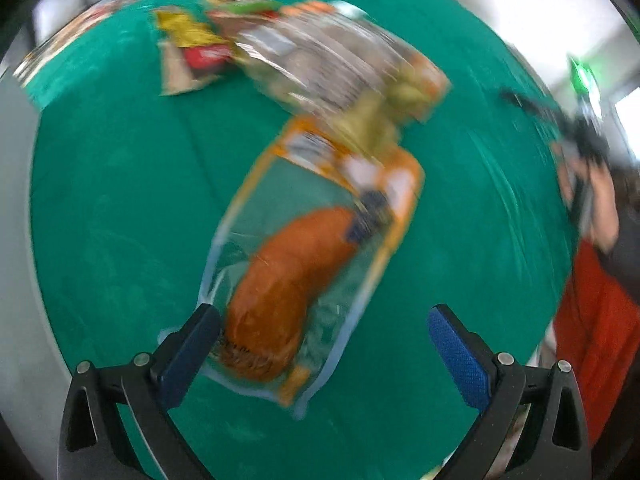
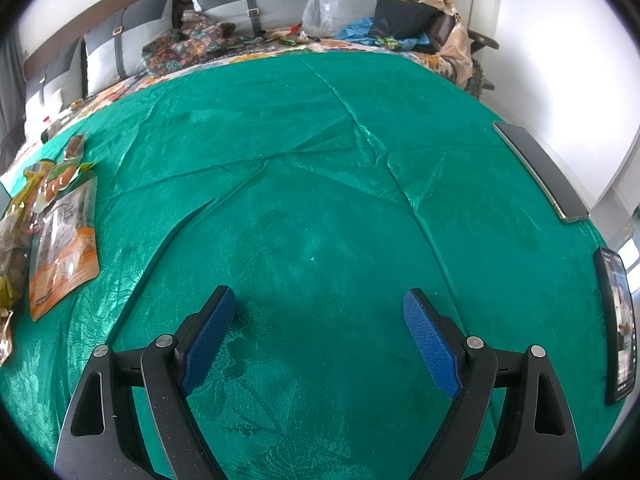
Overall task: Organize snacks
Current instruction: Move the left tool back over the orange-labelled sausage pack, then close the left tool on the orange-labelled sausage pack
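Green embossed cloth point(image 2: 320, 168) covers the surface, creased. Left tool point(image 1: 324, 344) open, blurred view, a clear orange-edged sausage packet point(image 1: 304, 264) lying between its fingers on the cloth; more snack packets point(image 1: 320, 64) piled beyond. Right tool point(image 2: 320, 320) open over bare cloth. Two phones point(image 2: 540, 172) at right edge; grey pillows point(image 2: 248, 0) and a white wall behind.

**Blur and cropped edges**

The whole left wrist view is motion-smeared: the clear sausage packet point(image 1: 308, 264) ahead of the fingers shows no readable print, and the snack pile point(image 1: 320, 60) beyond it is streaks. In the right wrist view, packets point(image 2: 60, 236) left of the fingers run past the frame edge.
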{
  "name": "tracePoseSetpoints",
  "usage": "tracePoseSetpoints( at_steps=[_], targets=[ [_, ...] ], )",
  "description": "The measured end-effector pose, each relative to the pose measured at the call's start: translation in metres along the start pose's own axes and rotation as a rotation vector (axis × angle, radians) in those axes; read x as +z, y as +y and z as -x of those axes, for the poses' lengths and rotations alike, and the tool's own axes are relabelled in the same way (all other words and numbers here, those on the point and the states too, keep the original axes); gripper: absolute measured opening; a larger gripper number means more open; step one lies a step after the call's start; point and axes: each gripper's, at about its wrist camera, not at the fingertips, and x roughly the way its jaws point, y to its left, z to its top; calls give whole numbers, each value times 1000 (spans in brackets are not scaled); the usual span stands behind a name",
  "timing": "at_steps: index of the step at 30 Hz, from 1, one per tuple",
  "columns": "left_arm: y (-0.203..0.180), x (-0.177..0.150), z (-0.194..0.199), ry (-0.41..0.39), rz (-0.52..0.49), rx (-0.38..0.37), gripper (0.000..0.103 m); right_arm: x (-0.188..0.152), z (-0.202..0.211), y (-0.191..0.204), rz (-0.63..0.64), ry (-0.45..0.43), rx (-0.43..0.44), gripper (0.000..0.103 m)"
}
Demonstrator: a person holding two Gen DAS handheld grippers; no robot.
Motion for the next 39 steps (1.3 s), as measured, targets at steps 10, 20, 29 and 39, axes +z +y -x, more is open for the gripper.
tracePoseSetpoints(
  at_steps=[10, 20, 29, 39],
  targets=[
    [-7, 18, -17, -44, -43, 185, 102, 0, 0, 0, 0, 0, 0, 88],
    [1, -41, 15, -286, 393, 315, 67, 0, 0, -1, 0, 0, 0, 88],
    [11, -64, 13, -311, 490, 364, 99, 0, 0, -2, -1, 1, 1, 88],
    [32, -57, 2, -411, 441, 377, 103, 1, 1, 0, -1, 1, 1, 88]
  ],
)
